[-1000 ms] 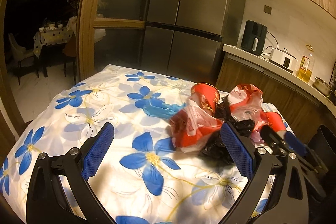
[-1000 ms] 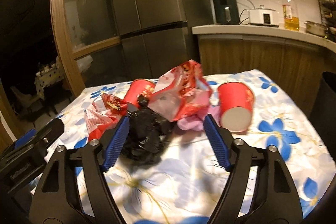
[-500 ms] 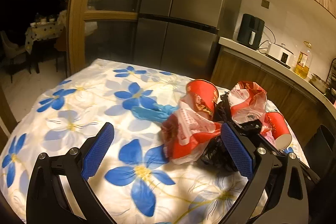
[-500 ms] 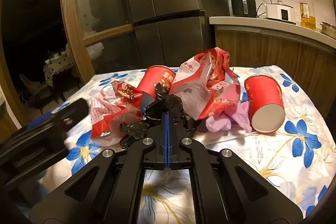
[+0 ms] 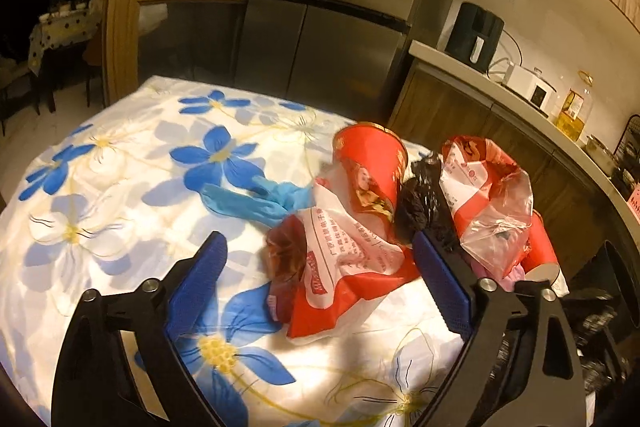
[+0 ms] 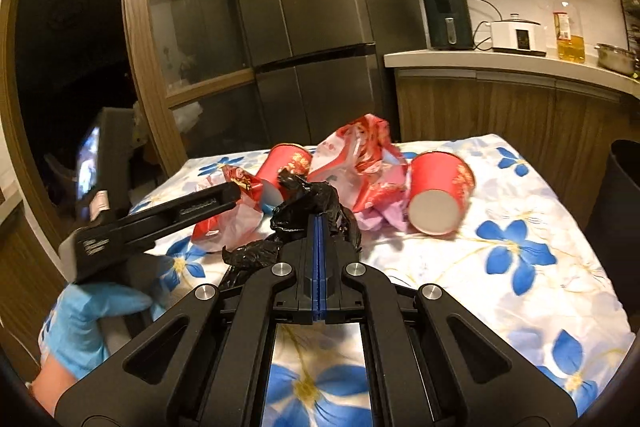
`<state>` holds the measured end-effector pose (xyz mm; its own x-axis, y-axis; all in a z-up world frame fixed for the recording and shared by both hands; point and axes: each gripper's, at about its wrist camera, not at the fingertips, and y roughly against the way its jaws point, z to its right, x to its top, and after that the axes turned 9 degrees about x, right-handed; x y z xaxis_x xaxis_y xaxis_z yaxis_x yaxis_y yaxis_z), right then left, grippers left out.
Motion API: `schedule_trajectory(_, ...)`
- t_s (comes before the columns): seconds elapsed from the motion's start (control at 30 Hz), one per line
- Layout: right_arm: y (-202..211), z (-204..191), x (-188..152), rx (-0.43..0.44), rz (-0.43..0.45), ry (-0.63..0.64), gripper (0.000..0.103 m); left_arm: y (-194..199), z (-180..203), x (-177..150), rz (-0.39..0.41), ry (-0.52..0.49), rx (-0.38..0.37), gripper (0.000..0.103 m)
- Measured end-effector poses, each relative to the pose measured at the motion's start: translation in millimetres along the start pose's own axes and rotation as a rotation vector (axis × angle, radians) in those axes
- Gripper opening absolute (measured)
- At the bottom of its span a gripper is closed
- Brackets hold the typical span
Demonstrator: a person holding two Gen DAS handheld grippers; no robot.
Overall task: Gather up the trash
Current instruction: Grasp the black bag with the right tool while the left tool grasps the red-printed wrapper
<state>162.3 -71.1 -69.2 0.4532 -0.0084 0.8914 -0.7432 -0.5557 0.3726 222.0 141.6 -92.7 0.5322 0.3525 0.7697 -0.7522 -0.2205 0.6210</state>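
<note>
A pile of trash lies on the flowered tablecloth: two red paper cups, red-and-white plastic bags, a black plastic bag, a blue glove and a pink glove. My left gripper is open, its jaws either side of the near red-and-white bag. My right gripper is shut on the black plastic bag, lifted a little off the table.
A dark bin stands at the table's right. A counter with an air fryer, cooker and oil bottle runs behind. A steel fridge and a wooden door frame stand beyond the table.
My right gripper closed on the black bag and has lifted it and pulled it back. My left gripper moved forward, closer to the red-and-white bag, still open.
</note>
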Motion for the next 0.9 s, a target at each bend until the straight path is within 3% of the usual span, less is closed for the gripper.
schedule_trajectory(0.2,18,6,-1,-0.004,0.013,-0.011,0.000,-7,9,-8,-0.056,-0.026,-0.039,0.059)
schedule_trajectory(0.33,27,11,-2,-0.010,0.011,-0.011,0.000,1,12,-12,-0.043,-0.048,-0.035,0.033)
schedule_trajectory(0.43,33,15,-4,-0.013,0.008,-0.025,0.000,8,9,-17,-0.038,-0.038,-0.037,0.026)
schedule_trajectory(0.9,86,19,-8,-0.049,0.020,-0.016,0.000,102,-7,-52,0.050,-0.020,-0.112,0.023)
